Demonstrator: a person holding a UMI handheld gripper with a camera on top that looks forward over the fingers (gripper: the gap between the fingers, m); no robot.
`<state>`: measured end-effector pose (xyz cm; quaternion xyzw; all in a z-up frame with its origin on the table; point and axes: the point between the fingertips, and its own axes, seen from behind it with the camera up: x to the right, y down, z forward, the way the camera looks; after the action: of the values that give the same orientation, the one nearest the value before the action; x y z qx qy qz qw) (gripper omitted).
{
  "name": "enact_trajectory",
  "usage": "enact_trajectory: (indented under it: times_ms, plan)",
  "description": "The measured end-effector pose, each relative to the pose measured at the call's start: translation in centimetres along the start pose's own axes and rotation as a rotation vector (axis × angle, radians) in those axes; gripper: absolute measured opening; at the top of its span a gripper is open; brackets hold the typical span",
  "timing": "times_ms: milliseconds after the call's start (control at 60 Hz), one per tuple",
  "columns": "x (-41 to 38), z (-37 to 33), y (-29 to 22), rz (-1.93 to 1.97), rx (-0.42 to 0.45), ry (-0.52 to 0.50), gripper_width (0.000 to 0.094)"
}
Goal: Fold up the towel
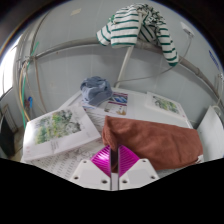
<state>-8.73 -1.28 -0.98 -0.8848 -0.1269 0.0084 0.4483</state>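
A brown towel (152, 140) lies on the table just ahead of my fingers and spreads off to the right. Its near left corner runs down between the magenta pads. My gripper (113, 162) is shut on that corner, and the pads meet with only a thin line between them. The rest of the towel rests flat on printed sheets.
Printed paper sheets (58, 130) cover the table to the left and beyond the towel. A crumpled blue-grey cloth (96, 90) lies further back. A green-and-white striped cloth (140, 25) hangs on a stand behind the table.
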Motion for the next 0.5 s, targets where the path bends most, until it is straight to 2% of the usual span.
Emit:
enact_trajectory:
  times_ms: [17, 183, 250, 383, 500]
  plan:
    - [0.4, 0.0, 0.0, 0.008, 0.000, 0.015, 0.0055]
    - [0.0, 0.1, -0.2, 0.056, 0.000, -0.039, 0.0015]
    - [0.7, -1.1, -1.8, 0.084, 0.031, -0.056, 0.0015]
    - [5.7, -4.2, -6.0, 0.145, 0.126, -0.029, 0.0014]
    - [13.6, -6.1, -7.9, 0.217, 0.159, 0.053, 0.0014]
